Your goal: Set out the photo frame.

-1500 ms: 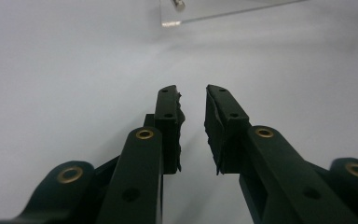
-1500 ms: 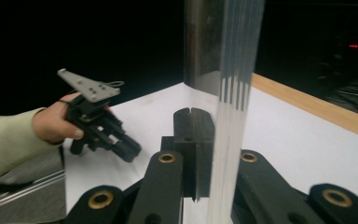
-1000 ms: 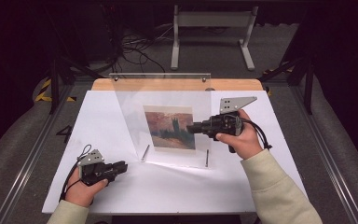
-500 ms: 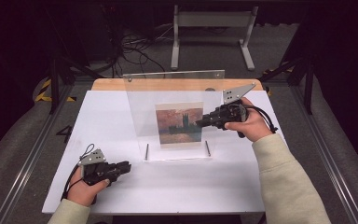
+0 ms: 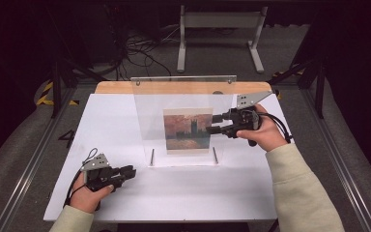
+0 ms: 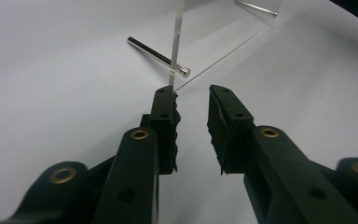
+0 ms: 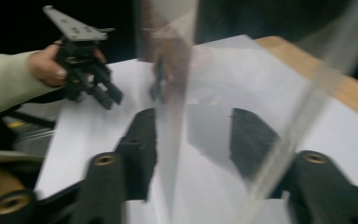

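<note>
Where it stands upright mid-table, the clear panel (image 5: 186, 121) runs parallel to the table's (image 5: 125, 203) front edge, no longer skewed. The right gripper (image 5: 214, 123), its jaws just opening, straddles the panel's right edge without clamping. The left gripper (image 5: 129, 171) sits parted near the front-left corner.

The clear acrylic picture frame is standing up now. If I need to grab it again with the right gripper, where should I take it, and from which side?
Probably the frame's right vertical edge, above the steel pins, approached level from the right where the right gripper already sits, jaws straddling the thin sheet. The panel stands upright, so its edge offers two flat parallel faces; the picture lies mid-panel, clear of that edge.
</note>
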{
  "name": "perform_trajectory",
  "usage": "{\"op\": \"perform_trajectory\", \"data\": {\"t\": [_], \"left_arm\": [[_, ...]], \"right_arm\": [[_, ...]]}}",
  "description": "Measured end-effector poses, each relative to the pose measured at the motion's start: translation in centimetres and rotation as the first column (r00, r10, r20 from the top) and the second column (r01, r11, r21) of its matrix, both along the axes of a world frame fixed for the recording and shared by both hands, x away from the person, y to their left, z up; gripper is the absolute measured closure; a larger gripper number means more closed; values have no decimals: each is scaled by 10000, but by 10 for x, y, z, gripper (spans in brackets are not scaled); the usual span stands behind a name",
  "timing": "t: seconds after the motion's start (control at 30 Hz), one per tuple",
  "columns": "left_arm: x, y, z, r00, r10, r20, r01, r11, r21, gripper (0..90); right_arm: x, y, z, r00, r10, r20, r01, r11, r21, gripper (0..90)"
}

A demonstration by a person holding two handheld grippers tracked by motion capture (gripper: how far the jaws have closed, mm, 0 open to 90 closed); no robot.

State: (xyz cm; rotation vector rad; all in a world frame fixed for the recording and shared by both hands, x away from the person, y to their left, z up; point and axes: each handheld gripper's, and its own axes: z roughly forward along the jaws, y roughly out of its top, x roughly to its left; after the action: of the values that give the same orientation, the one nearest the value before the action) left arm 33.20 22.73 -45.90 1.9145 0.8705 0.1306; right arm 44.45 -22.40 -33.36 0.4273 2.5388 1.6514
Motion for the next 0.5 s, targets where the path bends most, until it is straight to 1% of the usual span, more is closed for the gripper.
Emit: {"op": "perform_trajectory", "data": {"t": [0.03,0.07,0.1,0.13,0.17,0.2,0.23,0.27,0.33,0.37,0.4,0.47,0.5], "left_arm": [[0,1,0,9999,7,109,-8,10000,60,681],[1,1,1,9996,67,279,-73,9998,196,641],[0,1,2,9989,184,432,-198,9993,302,604],[-1,1,4,9981,281,557,-301,9989,364,557],[-3,2,8,9948,495,885,-535,9976,444,455],[-3,2,8,9948,495,885,-535,9976,444,417],[-6,4,11,9919,602,1121,-662,9965,501,389],[-6,4,11,9919,602,1121,-662,9965,501,370],[-10,8,14,9911,627,1178,-661,9975,253,357],[-13,12,16,9896,669,1277,-688,9976,107,353],[-15,14,17,9880,713,1373,-730,9973,71,341],[-18,19,18,9841,855,1555,-873,9962,50,311],[-20,21,19,9823,915,1631,-926,9957,-11,301]], "right_arm": [[-4,-3,1,9992,-355,162,354,9993,67,388],[-7,-6,2,9970,-756,173,752,9969,219,346],[-11,-10,4,9925,-1207,204,1200,9922,347,319],[-16,-14,5,9877,-1536,288,1518,9867,579,303],[-27,-25,5,9790,-2024,257,1981,9732,1164,286],[-27,-25,5,9790,-2024,257,1981,9732,1164,286],[-39,-36,3,9644,-2552,687,2452,9610,1277,274],[-39,-36,3,9644,-2552,687,2452,9610,1277,274],[-53,-46,-1,9471,-3077,912,2964,9476,1192,271],[-59,-51,-3,9378,-3317,1029,3197,9402,1174,271],[-68,-58,-6,9264,-3597,1111,3465,9301,1219,264],[-79,-66,-13,9145,-3879,1149,3732,9186,1303,258],[-84,-70,-17,9112,-3961,1131,3825,9155,1249,249]]}}
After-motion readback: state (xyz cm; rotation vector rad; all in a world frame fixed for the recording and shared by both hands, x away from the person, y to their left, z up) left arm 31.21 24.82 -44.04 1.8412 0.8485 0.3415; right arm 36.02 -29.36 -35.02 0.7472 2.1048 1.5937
